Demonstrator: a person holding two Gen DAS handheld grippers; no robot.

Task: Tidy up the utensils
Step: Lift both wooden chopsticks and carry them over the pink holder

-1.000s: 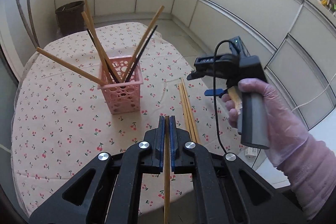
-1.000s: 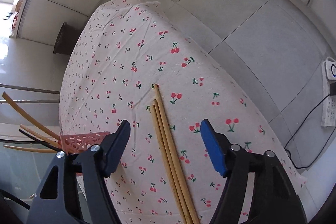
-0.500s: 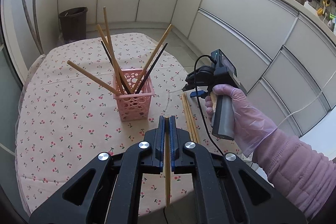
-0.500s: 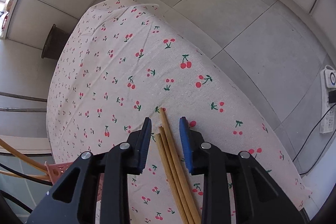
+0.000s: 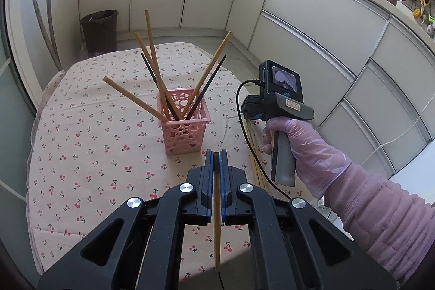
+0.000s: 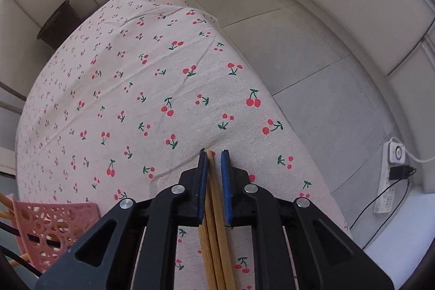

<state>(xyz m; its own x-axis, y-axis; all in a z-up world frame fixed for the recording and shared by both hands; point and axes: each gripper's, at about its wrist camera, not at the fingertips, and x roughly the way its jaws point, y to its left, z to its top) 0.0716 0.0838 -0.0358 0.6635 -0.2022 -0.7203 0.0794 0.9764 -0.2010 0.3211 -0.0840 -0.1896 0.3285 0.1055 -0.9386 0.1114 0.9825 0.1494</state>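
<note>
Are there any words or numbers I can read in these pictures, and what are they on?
No text can be read.
Small label on the right gripper's handle: reddish marks, too blurred to read.
Its little screen: a picture only, no words.
White power strip on the floor: markings too small to read.

The desk (image 5: 81, 143) wears a soft, matt cloth with small red cherries. The pink basket (image 5: 185, 132) is smooth plastic full of round holes. The chopsticks (image 5: 152, 53) in it look like plain wood, and two are dark. The left claw (image 5: 216, 163) is matt black plastic with shiny metal screws (image 5: 186, 188). The glove (image 5: 304, 143) at 3 o'clock is thin and shiny.
</note>
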